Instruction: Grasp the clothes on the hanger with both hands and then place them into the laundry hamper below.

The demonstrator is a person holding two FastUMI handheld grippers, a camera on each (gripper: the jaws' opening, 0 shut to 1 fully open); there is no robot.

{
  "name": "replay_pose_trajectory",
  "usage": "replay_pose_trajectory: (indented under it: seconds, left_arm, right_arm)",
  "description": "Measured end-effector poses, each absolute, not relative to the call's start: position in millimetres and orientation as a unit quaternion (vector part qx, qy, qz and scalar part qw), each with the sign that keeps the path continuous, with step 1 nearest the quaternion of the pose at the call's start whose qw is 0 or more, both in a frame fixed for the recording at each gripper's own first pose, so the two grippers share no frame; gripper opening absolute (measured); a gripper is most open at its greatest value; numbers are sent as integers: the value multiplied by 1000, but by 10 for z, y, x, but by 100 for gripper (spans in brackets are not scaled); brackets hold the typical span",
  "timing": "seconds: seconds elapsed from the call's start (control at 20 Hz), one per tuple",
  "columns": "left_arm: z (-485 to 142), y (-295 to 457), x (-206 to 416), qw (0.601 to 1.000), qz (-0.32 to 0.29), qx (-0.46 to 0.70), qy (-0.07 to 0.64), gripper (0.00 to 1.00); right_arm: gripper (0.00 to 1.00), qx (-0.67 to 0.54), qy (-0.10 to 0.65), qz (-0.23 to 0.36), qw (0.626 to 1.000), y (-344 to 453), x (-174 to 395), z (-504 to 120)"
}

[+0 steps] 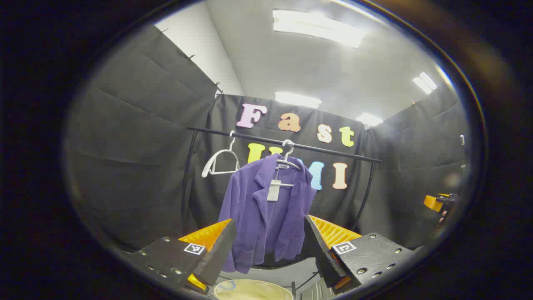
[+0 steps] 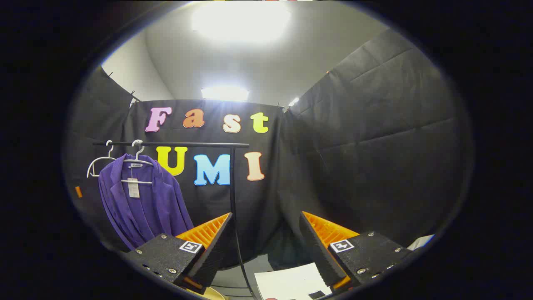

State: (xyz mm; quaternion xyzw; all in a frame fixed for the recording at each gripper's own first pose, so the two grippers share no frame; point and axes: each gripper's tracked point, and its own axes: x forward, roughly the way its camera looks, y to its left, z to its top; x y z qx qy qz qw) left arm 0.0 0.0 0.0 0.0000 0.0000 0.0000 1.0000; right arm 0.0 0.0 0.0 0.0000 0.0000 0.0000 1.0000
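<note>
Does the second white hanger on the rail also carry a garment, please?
No, the white hanger hangs bare beside the purple jacket on the black rail.

Ceiling light panels (image 1: 318, 27) are blowing out pretty hard, especially the big glare blob (image 2: 240, 18) in the right gripper view. Fisheye's bending the edges, and the booth's looking dim and slightly soft.

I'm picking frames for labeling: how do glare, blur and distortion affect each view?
Left gripper view: ceiling lights glare mildly, the rail bows from fisheye, the jacket is sharp. Right gripper view: a ceiling light blows out, the jacket sits dim near the edge.
</note>
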Motion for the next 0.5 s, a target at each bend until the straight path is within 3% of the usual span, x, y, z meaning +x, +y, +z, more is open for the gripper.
replay_pose_trajectory:
  seconds: [0.05,0.2,0.25,0.35,0.5]
  left_arm:
    - [-25,28,3,1000,5,11,4,90]
    - [-92,84,29,999,15,33,16,98]
    - [-121,51,-2,999,13,29,19,94]
    - [-177,26,-75,999,14,23,24,99]
    - [-226,10,-109,999,13,19,32,94]
  right_arm:
    - [95,6,1,3,1000,30,-16,-8]
    - [95,4,9,16,1000,101,-58,-90]
    - [96,-2,10,18,1000,100,-66,-104]
    - [95,-9,12,22,1000,114,-81,-109]
    - [96,-9,13,33,999,183,-88,-72]
